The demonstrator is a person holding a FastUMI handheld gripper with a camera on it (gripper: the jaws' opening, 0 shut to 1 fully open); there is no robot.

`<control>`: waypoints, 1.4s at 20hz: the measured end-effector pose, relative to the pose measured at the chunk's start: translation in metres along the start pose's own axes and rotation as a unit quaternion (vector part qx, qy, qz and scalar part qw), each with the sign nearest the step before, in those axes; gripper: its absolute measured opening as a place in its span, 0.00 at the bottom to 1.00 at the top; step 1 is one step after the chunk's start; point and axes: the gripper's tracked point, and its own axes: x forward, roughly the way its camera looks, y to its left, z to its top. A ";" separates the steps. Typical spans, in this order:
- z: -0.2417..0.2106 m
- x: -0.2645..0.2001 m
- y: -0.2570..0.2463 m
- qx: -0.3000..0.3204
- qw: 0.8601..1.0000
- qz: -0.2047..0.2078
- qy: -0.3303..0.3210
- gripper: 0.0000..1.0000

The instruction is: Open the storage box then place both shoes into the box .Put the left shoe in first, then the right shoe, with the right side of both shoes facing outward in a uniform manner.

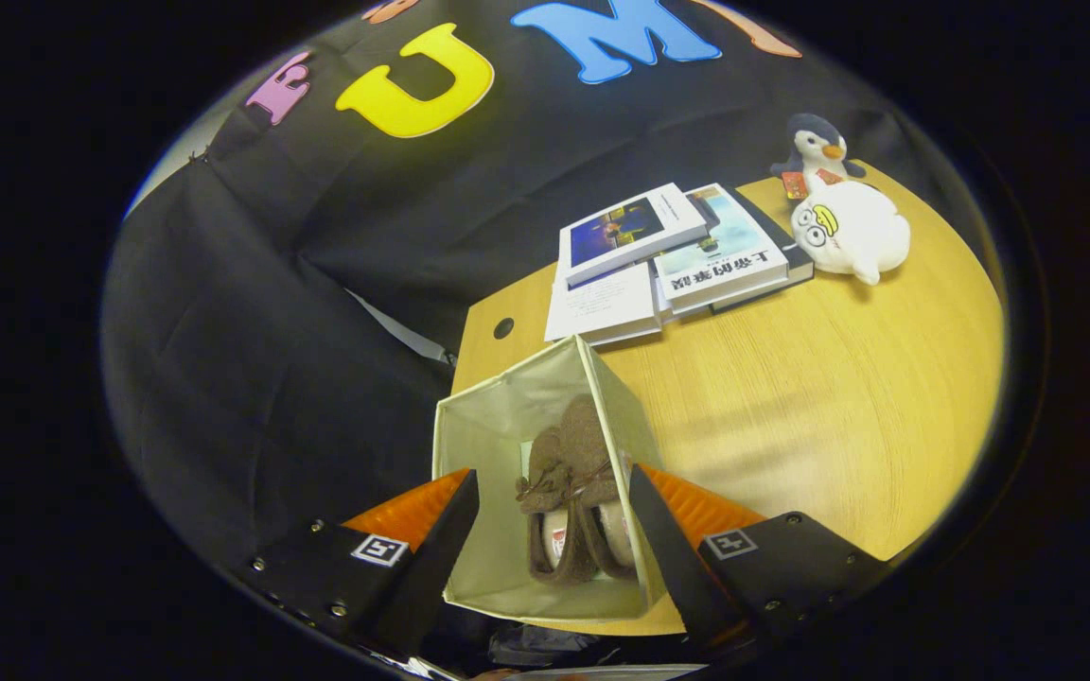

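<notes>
The table (838,407) is the largest thing here, a round wooden top, and most of it is bare on the side away from the box. Its near edge runs just under the box, and on the box's other side the top ends at a straight edge with a small round hole, where the black cloth wall hangs down.

The box (498,445) stands open at that corner of the table, close to both edges, so it could slip off if it is pushed hard from the table side. Its cloth walls are thin and stand upright; the mouth is wide open and I see no lid.

A pile of books (668,255) lies beyond the box, well apart from it, and two soft toys (843,222) sit near the far rim. They do not block the way.

Inside the box both shoes (573,492) lie side by side, touching, with the toes pointing away from the gripper and a small bow on each front. I judge the main work is done: box open, two shoes in. Which shoe is left and which side faces outward I cannot tell from above.

The gripper (554,515) hangs over the box mouth with its fingers spread wide and holding nothing. What is left, I think, is only to lift straight up; there is free room above.
</notes>
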 end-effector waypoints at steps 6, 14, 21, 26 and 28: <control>0.027 -0.059 -0.017 -0.058 0.997 0.009 -0.055 0.98; 0.074 -0.157 -0.068 -0.161 0.971 -0.020 -0.176 0.98; 0.105 -0.248 -0.107 -0.206 0.933 -0.056 -0.291 0.97; 0.113 -0.294 -0.136 -0.222 0.901 -0.102 -0.358 0.98; 0.115 -0.304 -0.144 -0.216 0.894 -0.112 -0.376 0.98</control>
